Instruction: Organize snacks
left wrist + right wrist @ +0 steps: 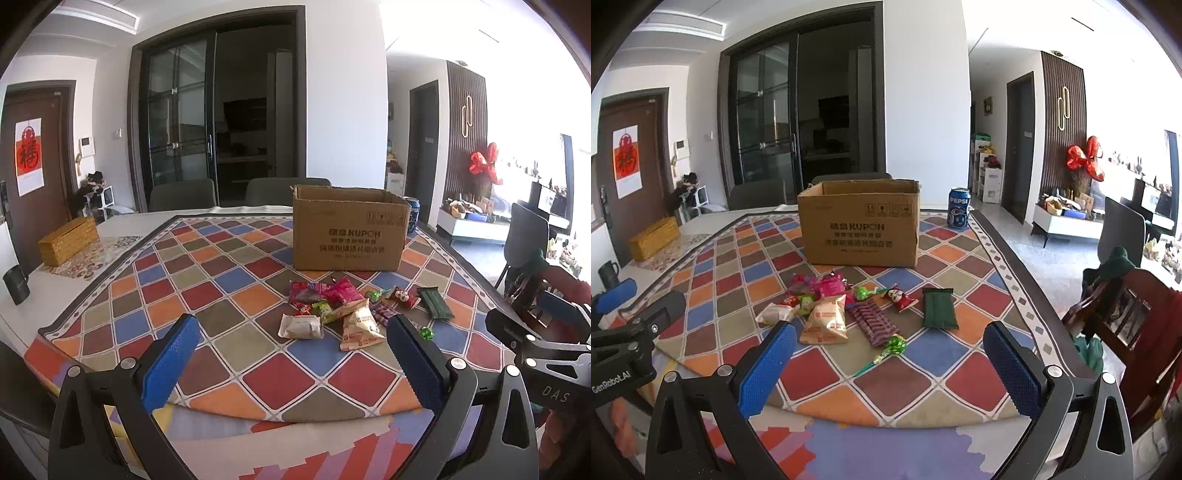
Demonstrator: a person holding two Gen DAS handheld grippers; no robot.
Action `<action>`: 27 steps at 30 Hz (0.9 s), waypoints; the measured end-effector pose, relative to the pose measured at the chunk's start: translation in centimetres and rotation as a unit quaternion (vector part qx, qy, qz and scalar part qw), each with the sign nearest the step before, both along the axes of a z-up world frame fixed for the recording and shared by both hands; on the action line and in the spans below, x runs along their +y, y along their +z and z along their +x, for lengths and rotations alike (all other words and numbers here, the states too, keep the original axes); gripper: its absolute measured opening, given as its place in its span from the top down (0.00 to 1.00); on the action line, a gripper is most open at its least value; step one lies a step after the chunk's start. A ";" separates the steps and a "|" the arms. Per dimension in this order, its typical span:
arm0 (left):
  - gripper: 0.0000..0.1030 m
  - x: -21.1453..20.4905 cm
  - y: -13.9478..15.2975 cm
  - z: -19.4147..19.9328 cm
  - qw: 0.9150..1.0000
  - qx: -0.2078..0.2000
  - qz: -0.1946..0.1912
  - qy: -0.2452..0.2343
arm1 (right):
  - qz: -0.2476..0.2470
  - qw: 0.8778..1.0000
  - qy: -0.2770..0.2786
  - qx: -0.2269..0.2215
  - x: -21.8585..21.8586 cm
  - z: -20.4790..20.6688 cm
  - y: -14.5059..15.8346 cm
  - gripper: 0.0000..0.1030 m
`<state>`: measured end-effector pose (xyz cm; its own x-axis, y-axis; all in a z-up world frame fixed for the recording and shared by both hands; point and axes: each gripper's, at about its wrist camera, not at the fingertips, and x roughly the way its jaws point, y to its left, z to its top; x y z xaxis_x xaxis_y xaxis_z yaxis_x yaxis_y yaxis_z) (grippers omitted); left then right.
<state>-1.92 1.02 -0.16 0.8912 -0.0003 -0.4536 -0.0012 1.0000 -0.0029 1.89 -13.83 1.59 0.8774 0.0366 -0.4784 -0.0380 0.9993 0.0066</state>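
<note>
Both my jaws wide open, empty. Snacks (846,314) overlap ahead of the box (860,221): risk pinching two, or crushing the packets.

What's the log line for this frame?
stage: pre-grasp | left claw: open, empty | right claw: open, empty | snacks: on cloth, before box | box: open

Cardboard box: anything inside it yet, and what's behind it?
The cardboard box is open-topped, but its front wall hides the inside, so contents cannot be told. Behind it, chair backs show; a Pepsi can stands beside its right rear.
</note>
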 end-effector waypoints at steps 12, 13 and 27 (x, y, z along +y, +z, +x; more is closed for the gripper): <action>0.00 0.0 0.0 0.0 1.000 0.000 0.000 0.000 | 0.000 1.000 0.001 0.000 0.1 0.0 0.1 0.01; 0.00 0.0 0.0 0.0 1.000 0.000 0.000 0.000 | 0.000 1.000 0.002 0.000 0.1 0.0 0.1 0.01; 0.00 -0.1 0.0 0.1 1.000 0.000 0.001 -0.001 | 0.002 1.000 0.002 0.002 0.3 -0.1 0.1 0.01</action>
<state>-1.83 0.97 -0.20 0.8912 -0.0007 -0.4535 0.0006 1.0000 -0.0005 1.78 -13.57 1.72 0.8755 0.0423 -0.4813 -0.0428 0.9990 0.0099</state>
